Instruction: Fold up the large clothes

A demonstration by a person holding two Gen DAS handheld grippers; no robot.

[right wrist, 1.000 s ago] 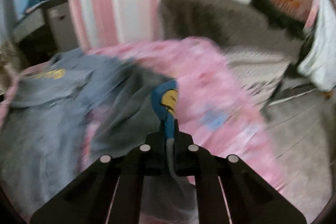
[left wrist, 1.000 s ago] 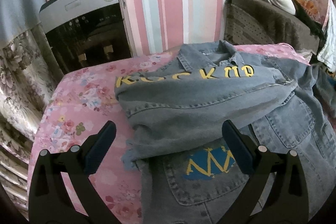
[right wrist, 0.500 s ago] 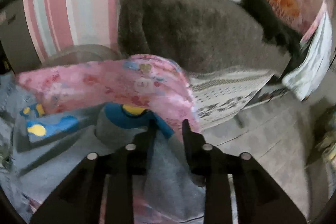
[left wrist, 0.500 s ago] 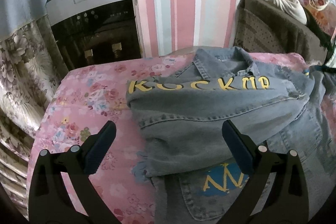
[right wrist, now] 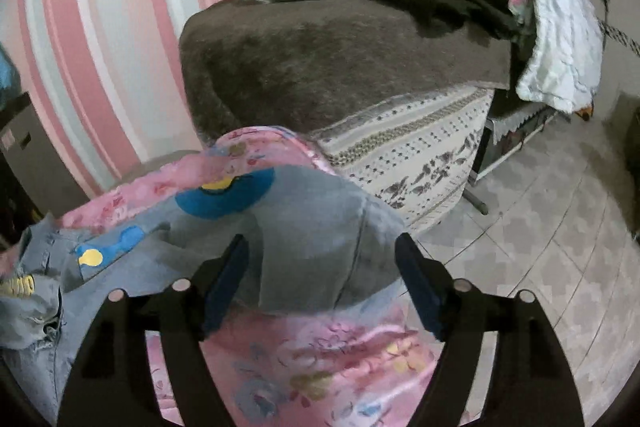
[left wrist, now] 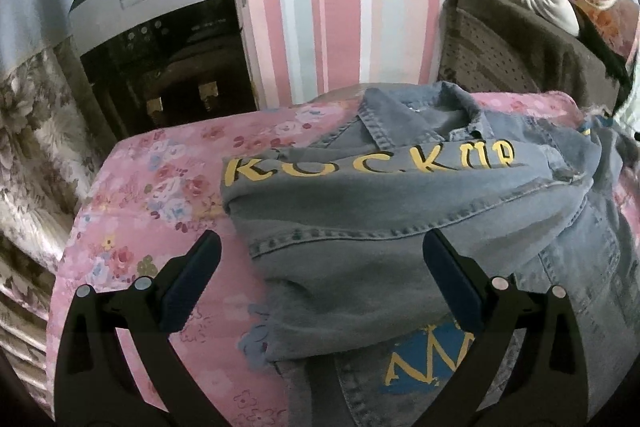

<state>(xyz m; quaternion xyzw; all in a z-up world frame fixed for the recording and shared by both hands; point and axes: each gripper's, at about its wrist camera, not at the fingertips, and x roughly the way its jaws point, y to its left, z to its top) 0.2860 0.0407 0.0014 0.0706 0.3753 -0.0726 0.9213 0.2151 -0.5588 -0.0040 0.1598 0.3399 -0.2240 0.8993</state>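
Note:
A grey-blue denim jacket with yellow lettering lies on a pink floral bedspread, one sleeve folded across its front. My left gripper hovers open above that folded sleeve, touching nothing. In the right wrist view the other sleeve, with a blue and yellow patch, lies spread toward the bed's far corner. My right gripper is just above it, its jaws opening; the cloth lies below and between them, and the pads do not press on it.
A black and silver water dispenser stands behind the bed on the left by a pink striped wall. A brown-covered sofa piled with clothes and a bag sits beyond the bed's corner. Tiled floor lies to the right.
The right gripper was shut on the sleeve, carried it out toward the bed's corner, then opened and let it go. The left gripper stayed open and drifted slightly left.

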